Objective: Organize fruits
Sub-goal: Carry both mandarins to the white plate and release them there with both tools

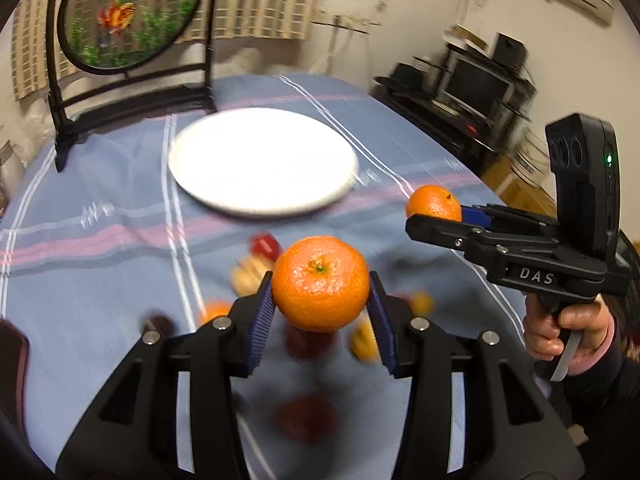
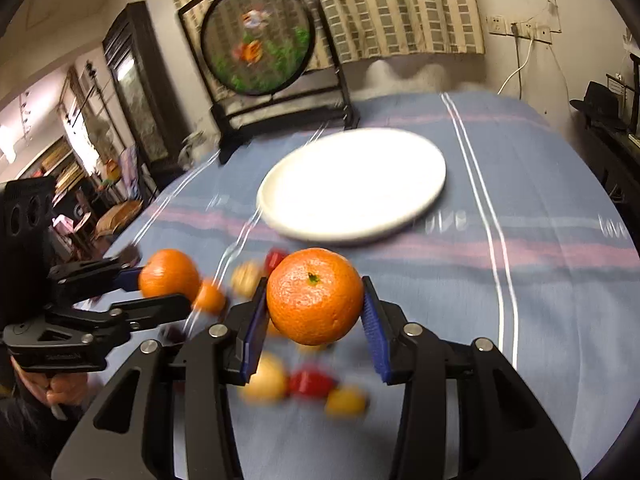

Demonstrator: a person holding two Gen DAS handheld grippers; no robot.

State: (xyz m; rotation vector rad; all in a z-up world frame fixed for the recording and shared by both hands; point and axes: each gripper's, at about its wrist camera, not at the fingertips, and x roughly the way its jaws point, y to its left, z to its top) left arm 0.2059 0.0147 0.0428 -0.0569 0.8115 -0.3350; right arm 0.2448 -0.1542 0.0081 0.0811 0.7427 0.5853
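the blue striped tablecloth (image 1: 100, 280) covers the whole table, and toward its far side sits the white plate (image 1: 262, 160), bare, with the round fish screen (image 1: 128, 12) on its dark stand behind it. nearer than the plate, a scatter of smaller fruits (image 2: 308, 384) lies on the cloth, red and yellow ones too blurred to name. above that scatter both tools carry a load: the left gripper (image 1: 320, 300) is pinching an orange (image 1: 320, 283) across its middle, stem end up, its blue ribbed pads (image 1: 262, 316) pressed on opposite flanks, and the right gripper (image 2: 316, 316) pinches a second orange (image 2: 315, 295) the same way. each orange hangs clear of the cloth, short of the plate. seen from the left wrist, the right tool stands off to the side with a hand (image 1: 568, 332) on its trigger. an orange like this looks firm but slightly yielding, moderately light, with a dimpled rind that should give the ribbed pads good purchase; squeezing hard could bruise it or split the skin. being round, it may roll once set down, so lowering it well inside the plate's rim seems wise. the widest band around the middle, as held now, looks the surest place to grip.
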